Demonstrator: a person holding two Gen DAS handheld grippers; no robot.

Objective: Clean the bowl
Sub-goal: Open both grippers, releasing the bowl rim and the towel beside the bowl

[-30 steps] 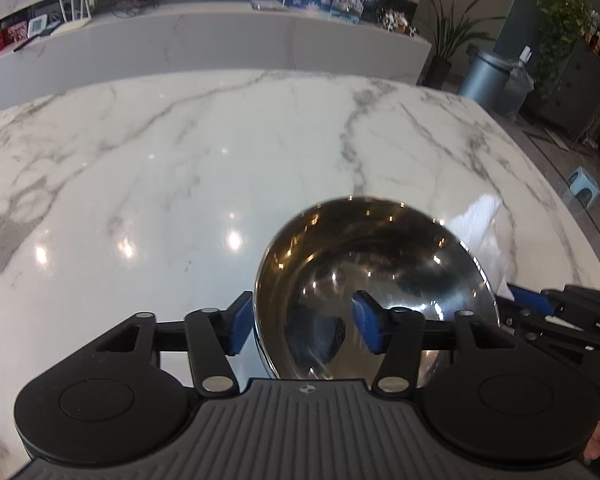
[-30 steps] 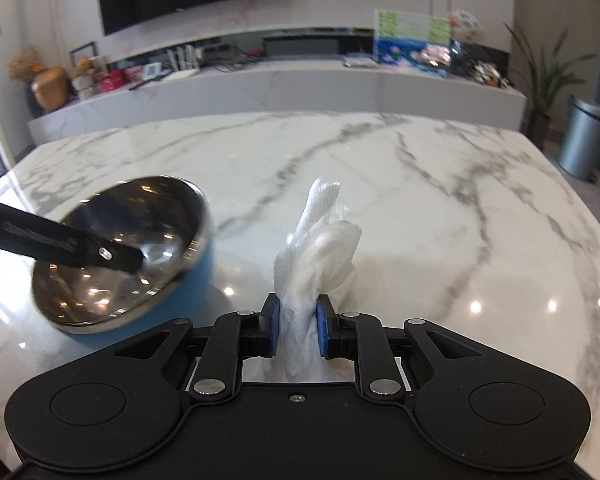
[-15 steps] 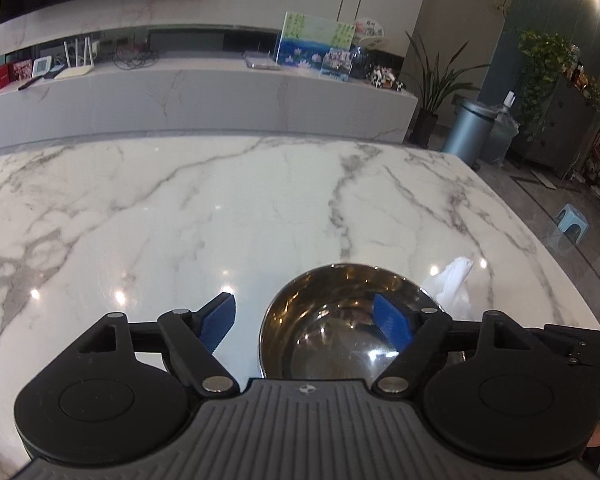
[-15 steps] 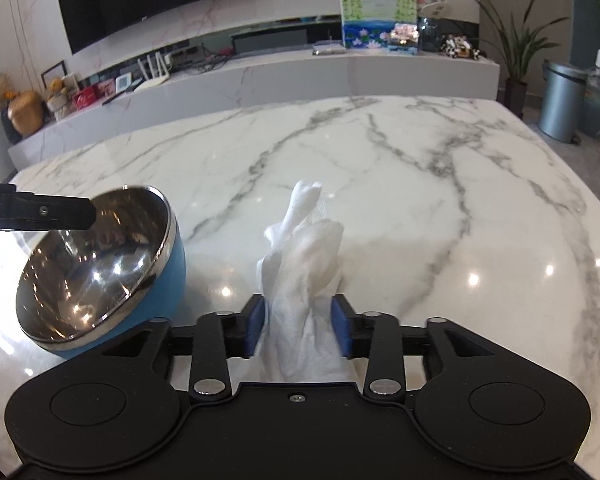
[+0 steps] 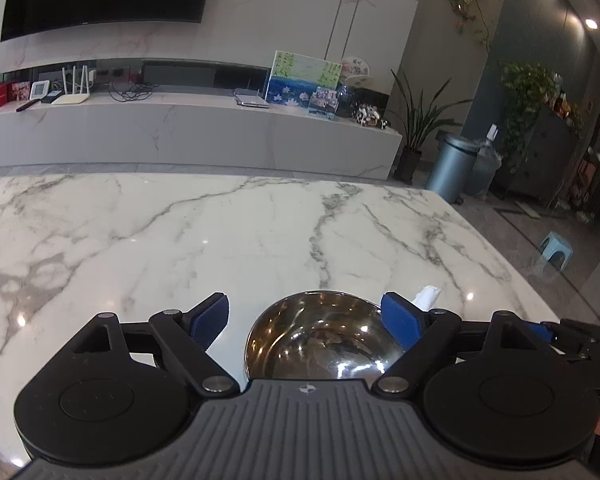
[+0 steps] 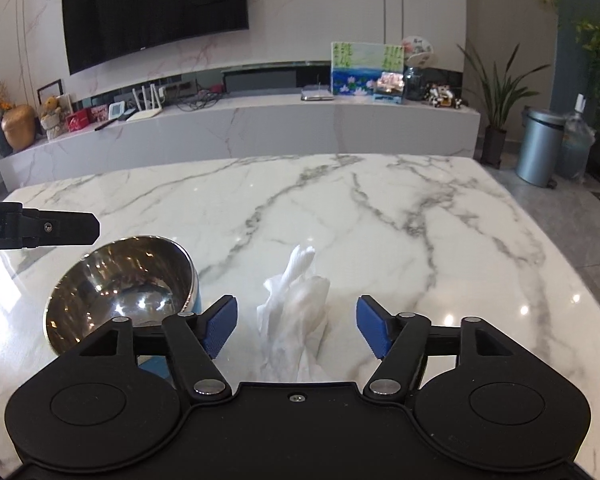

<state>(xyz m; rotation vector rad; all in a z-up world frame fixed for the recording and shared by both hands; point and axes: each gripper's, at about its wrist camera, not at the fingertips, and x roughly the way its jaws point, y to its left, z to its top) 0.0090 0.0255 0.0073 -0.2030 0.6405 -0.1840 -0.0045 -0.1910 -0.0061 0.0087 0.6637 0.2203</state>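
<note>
We see the steel bowl (image 6: 122, 286) with its blue outside standing near the front of the marble table (image 6: 380, 216), nothing visible inside. Just right of it lies a crumpled white tissue (image 6: 296, 308). Our left gripper (image 5: 305, 316) and right gripper (image 6: 296, 326) both gape wide, gripping nothing.

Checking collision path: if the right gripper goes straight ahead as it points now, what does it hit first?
Likely the crumpled white paper towel, lying between the open right gripper fingers on the white marble table. Height is unclear; it may pass above.
</note>
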